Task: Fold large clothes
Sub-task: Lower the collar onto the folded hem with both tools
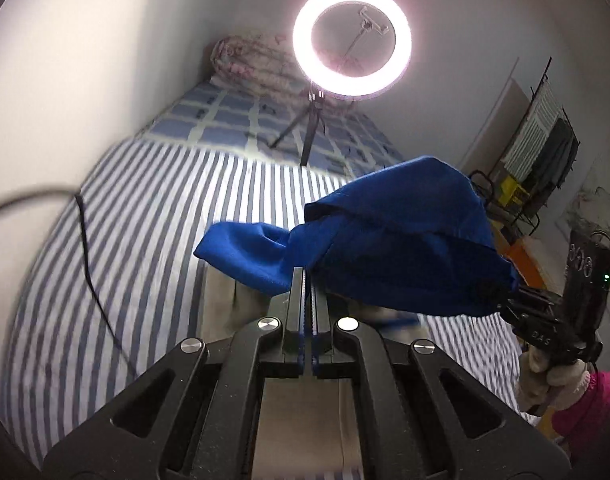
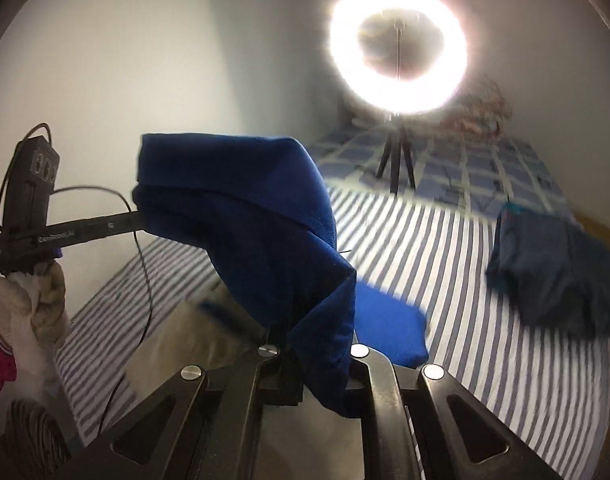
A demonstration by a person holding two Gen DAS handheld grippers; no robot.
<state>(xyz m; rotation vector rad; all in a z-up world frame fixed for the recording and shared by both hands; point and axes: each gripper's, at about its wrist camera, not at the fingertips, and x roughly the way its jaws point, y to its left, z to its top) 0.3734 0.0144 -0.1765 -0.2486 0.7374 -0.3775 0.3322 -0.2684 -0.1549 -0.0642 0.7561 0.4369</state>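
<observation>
While the lit ring light (image 1: 351,42) stands on its small black tripod (image 1: 307,130) at the far part of the bed (image 1: 145,216), everything else can be placed from it: behind it, against the wall, lies a rolled floral quilt (image 1: 251,62); under the tripod is a blue checked cover (image 1: 225,114); nearer than the tripod the striped sheet begins. In the right wrist view a dark folded garment (image 2: 553,276) lies on the stripes to the right of the light and nearer than it, well apart from the work. A black cable (image 1: 93,276) trails over the sheet to the left of the light in the left wrist view, and a rack hung with clothes (image 1: 545,148) stands off to its right, beside the bed. The blue garment (image 1: 401,244) is held up in the air above the striped sheet, between the camera and the light, and in both views it blocks much of the bed beneath; a lower part of it looks to rest on the sheet, though motion blur makes this uncertain. The left gripper (image 1: 308,280) has its fingers pressed together with blue cloth pinched between them. The right gripper (image 2: 301,344) is draped by the cloth so that its fingers are hidden in its own view; in the left wrist view its tips go into the bunched hem, gripping it.
</observation>
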